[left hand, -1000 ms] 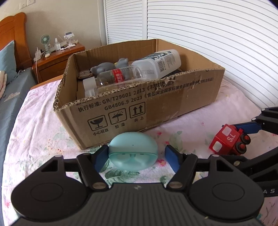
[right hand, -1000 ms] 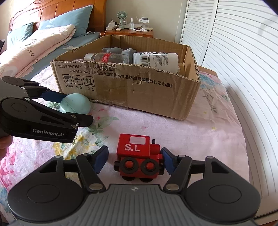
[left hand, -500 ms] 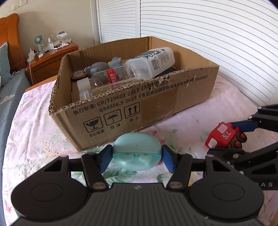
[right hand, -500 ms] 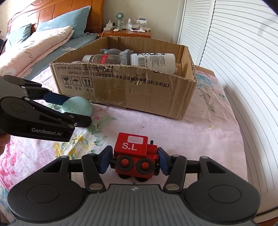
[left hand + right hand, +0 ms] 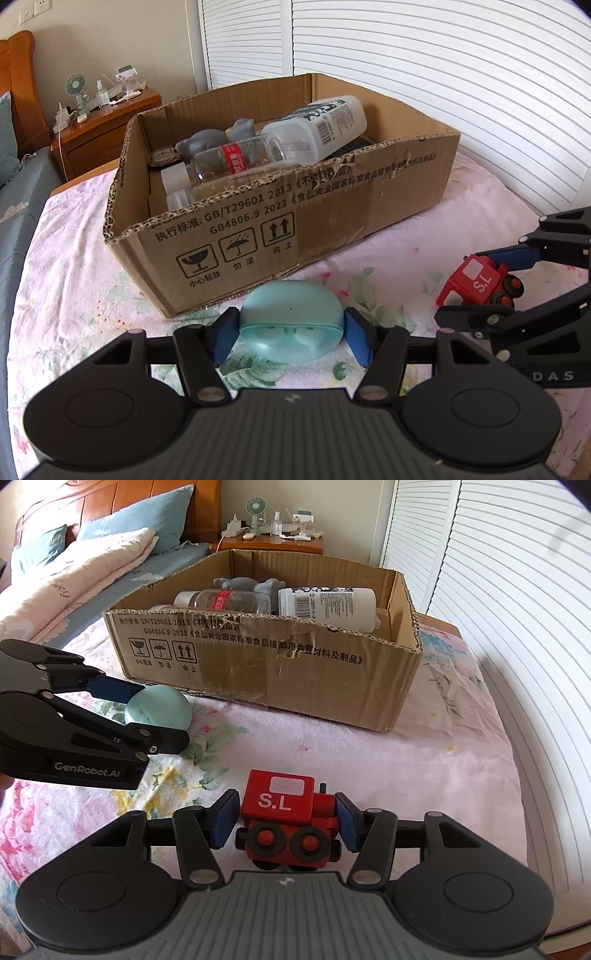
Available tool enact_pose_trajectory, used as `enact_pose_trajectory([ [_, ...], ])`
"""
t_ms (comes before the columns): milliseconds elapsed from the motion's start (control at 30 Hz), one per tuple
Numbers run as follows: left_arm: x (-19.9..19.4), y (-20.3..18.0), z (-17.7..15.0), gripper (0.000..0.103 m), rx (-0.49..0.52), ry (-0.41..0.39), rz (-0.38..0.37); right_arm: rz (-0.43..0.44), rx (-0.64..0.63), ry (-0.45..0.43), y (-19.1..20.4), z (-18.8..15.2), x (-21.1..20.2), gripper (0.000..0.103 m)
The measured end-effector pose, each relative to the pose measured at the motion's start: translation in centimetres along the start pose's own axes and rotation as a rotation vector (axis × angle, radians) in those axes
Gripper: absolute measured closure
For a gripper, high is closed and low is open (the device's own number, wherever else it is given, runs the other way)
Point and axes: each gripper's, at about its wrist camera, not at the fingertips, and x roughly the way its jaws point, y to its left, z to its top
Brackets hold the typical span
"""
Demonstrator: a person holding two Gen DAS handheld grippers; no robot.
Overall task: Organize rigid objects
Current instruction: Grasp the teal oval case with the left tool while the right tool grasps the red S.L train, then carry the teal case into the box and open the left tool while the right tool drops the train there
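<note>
A teal earbud case (image 5: 291,317) lies on the flowered bedspread just in front of a cardboard box (image 5: 332,206). My left gripper (image 5: 290,339) is shut on the case, one blue pad on each side. The right wrist view shows the same case (image 5: 162,705) in the left gripper (image 5: 159,716). A red toy train (image 5: 284,805) marked "S.L" stands on the bedspread, and the jaws of my right gripper (image 5: 282,823) are closing on it, pads against its sides. The left wrist view shows the train (image 5: 476,282) in the right gripper (image 5: 461,286).
The open box (image 5: 295,675) holds a clear bottle (image 5: 225,600), a white bottle (image 5: 328,603) and a grey toy (image 5: 240,583). Behind it stands a wooden nightstand (image 5: 110,125). White louvred doors (image 5: 498,590) run along the right. Pillows (image 5: 110,535) lie far left.
Both grippers have closed: the left pads came in onto the teal case, the right pads onto the red train. Neither thing has left the bedspread.
</note>
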Motion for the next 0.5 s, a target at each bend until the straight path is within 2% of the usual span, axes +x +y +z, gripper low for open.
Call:
enact_pose_trajectory([
  [500, -2.1, 0.0, 0.1, 0.043, 0.049, 0.008, -0.048, 0.005, -0.108, -0.029, -0.1, 0.3, -2.3, 0.047],
])
